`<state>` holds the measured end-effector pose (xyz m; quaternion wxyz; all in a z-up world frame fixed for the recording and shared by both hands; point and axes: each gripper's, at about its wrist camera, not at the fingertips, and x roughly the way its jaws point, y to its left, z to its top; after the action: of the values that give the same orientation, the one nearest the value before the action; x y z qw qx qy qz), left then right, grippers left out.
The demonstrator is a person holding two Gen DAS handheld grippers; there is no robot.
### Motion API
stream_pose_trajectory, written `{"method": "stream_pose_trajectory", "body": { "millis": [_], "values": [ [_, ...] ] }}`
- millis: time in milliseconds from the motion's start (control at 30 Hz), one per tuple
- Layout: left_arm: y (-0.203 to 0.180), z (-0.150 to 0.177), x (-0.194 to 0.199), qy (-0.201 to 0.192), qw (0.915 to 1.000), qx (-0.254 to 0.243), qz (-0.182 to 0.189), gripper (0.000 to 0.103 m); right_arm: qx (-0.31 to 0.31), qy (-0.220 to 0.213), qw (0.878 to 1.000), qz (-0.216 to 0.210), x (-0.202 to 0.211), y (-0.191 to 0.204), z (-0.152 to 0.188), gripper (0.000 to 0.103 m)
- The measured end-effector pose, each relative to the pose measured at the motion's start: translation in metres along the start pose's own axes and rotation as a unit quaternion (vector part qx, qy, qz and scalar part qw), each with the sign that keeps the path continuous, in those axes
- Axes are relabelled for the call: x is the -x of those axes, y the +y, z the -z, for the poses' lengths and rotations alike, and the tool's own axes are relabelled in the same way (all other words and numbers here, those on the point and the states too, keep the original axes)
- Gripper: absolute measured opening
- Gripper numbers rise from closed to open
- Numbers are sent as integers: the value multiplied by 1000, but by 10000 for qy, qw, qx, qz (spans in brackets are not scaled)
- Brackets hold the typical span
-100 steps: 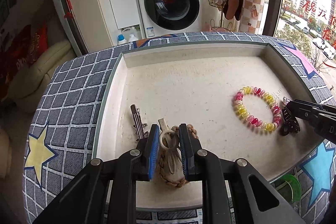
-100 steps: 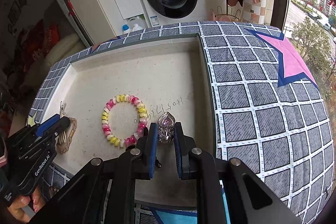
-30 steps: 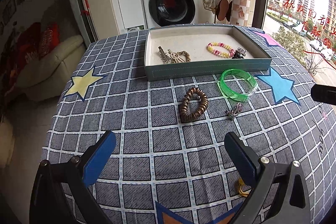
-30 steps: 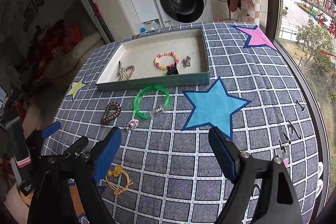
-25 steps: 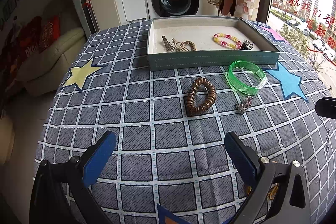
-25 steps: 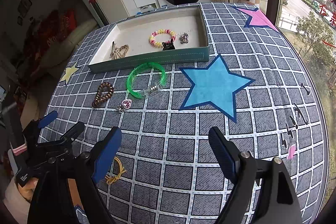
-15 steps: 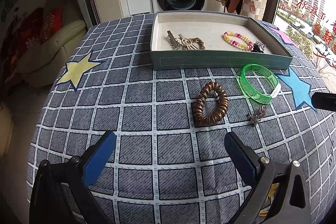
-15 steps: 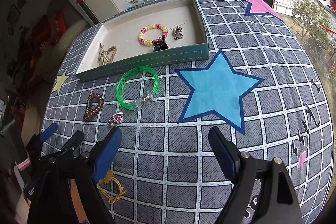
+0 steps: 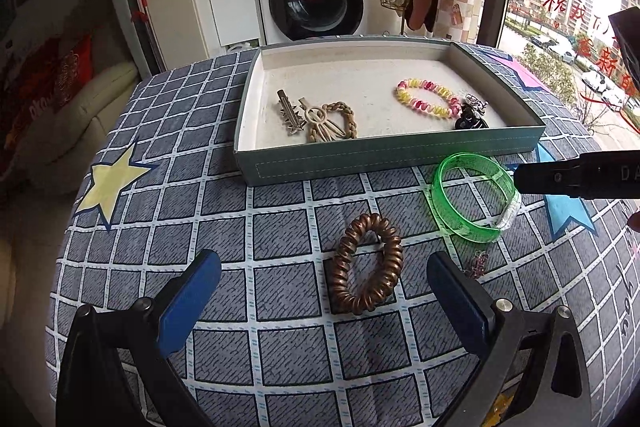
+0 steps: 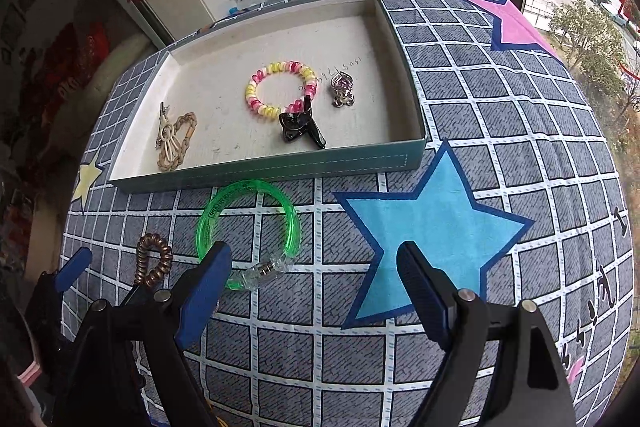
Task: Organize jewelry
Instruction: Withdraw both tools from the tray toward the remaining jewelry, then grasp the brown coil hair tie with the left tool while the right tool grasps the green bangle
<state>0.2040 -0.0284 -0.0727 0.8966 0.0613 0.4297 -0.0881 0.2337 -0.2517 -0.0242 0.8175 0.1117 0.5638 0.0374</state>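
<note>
- Two grippers hovered over the near half of the table, both jaws spread wide, nothing held: left gripper (image 9: 324,291), right gripper (image 10: 316,279).
- Nearest loose piece: brown spiral hair tie (image 9: 367,269), flat on the checked cloth (image 9: 280,351), lying between the left fingers' line of approach. Judged to be the left's target.
- Small pink-stone clip (image 9: 478,264) lay just right of the hair tie, apart from it.
- Green bangle (image 10: 248,227) lay next, clear clasp toward the near edge, far rim just short of the tray's front wall. Right gripper's left finger (image 10: 204,287) overlapped the clasp end in view; contact not discernible. Likely the right's target.
- Grip advice, hair tie: come straight down, straddle one side of the loop, close across the coil, not the hole. It's springy, could squirm out.
- Bangle: pinch across the band, not the clasp; rigid and slick, so go slow.
- Tray (image 9: 392,157) sat mid-table toward the far edge. Left end: metal clip (image 9: 289,111), braided ring (image 9: 332,123). Right end: pink-yellow bead bracelet (image 10: 282,89), black claw clip (image 10: 300,125), silver charm (image 10: 342,89).
- Drop zone: tray centre was bare; lift over the front wall first.
</note>
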Motion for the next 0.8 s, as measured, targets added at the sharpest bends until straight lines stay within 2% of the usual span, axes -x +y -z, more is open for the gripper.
{"method": "stream_pose_trajectory", "body": {
  "millis": [267,300,333,400,500,600,633,667,700,767,800],
  "values": [
    [-8,0,-17,179,9997,-163,41,102,432,95,9985,308,-22,15,-4,70],
    [-9,0,-19,202,9996,-185,46,92,488,100,9981,363,-24,17,-4,68],
    [-10,0,-22,272,9994,-212,53,88,573,52,9974,434,-24,19,-4,66],
    [-9,-1,-22,265,9994,-168,113,87,705,40,9962,505,-26,24,-3,65],
    [-10,-1,-22,241,9994,-172,174,79,941,25,9937,611,-27,30,1,63],
    [-14,-2,-21,220,9992,-214,263,62,1230,-18,9891,803,-27,36,7,58],
    [-15,-1,-20,205,9992,-234,269,53,1250,-30,9891,781,-26,36,8,55],
    [-16,-1,-19,184,9992,-259,246,48,1235,-25,9894,765,-25,36,9,53],
    [-18,-1,-19,170,9993,-280,190,48,1220,-24,9895,768,-24,36,9,48],
    [-18,0,-18,156,9994,-279,147,38,1207,-24,9896,777,-22,35,10,35],
    [-18,0,-17,159,9994,-262,163,37,1199,-24,9897,779,-21,35,11,25]
  ]
}}
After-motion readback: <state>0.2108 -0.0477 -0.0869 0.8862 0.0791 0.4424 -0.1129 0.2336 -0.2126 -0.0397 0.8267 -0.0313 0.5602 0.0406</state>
